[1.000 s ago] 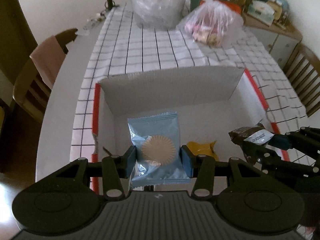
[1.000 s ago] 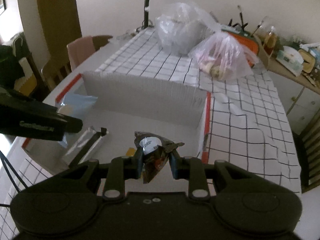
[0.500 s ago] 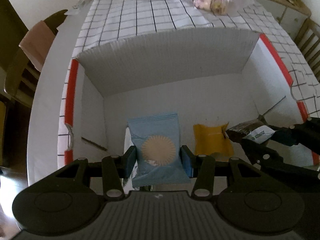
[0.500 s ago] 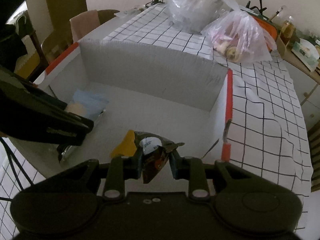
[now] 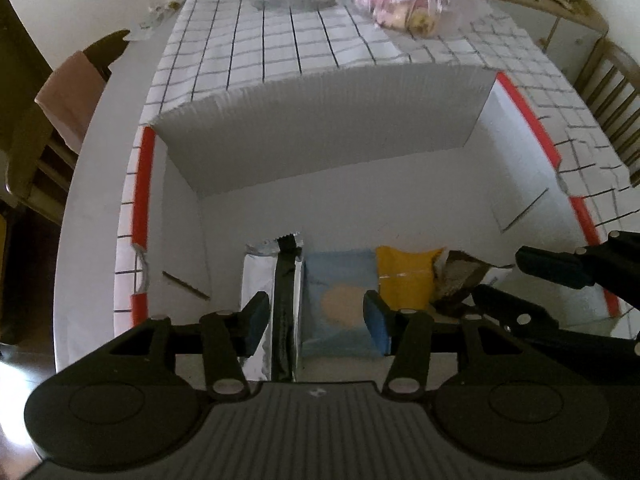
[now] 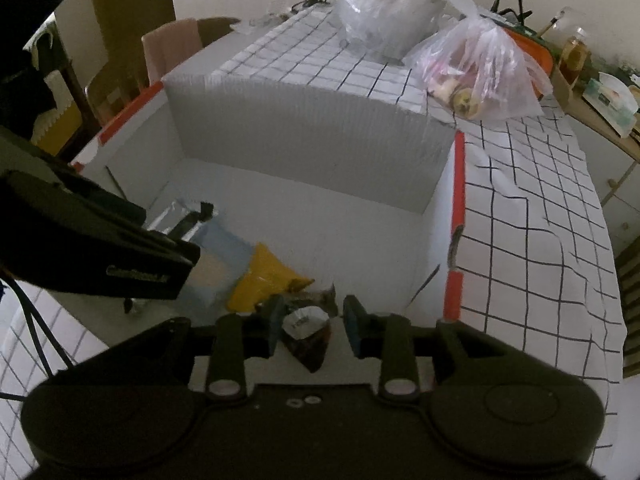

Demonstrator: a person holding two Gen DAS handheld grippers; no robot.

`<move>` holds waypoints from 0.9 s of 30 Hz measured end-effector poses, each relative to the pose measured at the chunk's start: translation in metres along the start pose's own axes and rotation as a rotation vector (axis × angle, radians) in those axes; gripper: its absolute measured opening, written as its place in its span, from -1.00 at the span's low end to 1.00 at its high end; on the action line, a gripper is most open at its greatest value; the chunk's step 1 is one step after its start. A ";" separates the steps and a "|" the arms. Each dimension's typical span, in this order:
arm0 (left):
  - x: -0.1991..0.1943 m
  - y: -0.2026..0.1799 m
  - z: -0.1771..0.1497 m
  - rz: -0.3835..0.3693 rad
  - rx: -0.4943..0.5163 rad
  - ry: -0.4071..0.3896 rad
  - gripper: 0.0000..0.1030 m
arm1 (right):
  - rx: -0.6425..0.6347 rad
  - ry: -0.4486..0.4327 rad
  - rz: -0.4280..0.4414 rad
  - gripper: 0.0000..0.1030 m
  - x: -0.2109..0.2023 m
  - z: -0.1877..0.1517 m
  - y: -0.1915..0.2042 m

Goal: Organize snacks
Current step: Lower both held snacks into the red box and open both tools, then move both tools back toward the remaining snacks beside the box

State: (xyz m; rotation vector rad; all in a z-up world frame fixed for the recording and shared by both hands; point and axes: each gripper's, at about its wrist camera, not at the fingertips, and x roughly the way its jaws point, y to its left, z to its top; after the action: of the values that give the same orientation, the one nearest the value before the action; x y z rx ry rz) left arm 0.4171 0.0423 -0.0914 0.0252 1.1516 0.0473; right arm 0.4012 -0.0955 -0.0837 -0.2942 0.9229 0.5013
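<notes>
A white cardboard box (image 5: 328,120) with red-taped rims sits on the checked tablecloth. On its floor lie a silver and black packet (image 5: 276,276), a light blue biscuit packet (image 5: 340,300), a yellow packet (image 5: 404,280) and a dark brown packet (image 5: 460,280) in a row. My left gripper (image 5: 316,318) is open above the blue packet (image 6: 216,264). My right gripper (image 6: 314,322) is open with the brown packet (image 6: 308,332) lying loose between its fingers. The right gripper also shows in the left wrist view (image 5: 516,280).
Two plastic bags (image 6: 476,68) of snacks stand on the table beyond the box. A chair with a pink cloth (image 5: 68,92) is at the left, another chair (image 5: 616,92) at the right. A cluttered sideboard (image 6: 592,92) runs along the far right.
Both grippers lowered into the box and opened. The blue packet left my left gripper and the brown packet left my right gripper; both now lie on the box floor.
</notes>
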 end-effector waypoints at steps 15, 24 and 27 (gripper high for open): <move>-0.081 0.009 -0.030 -0.050 -0.017 -0.175 0.10 | 0.053 -0.128 0.029 0.12 -0.077 -0.015 0.008; -0.131 0.015 -0.060 -0.075 -0.015 -0.288 0.22 | 0.070 -0.202 0.043 0.38 -0.119 -0.028 0.022; -0.146 0.016 -0.073 -0.083 -0.007 -0.323 0.30 | 0.079 -0.221 0.053 0.49 -0.131 -0.034 0.027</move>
State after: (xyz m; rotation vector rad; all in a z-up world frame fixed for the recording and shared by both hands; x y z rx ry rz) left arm 0.2903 0.0510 0.0126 -0.0207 0.8282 -0.0258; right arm 0.2977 -0.1250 0.0027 -0.1396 0.7350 0.5332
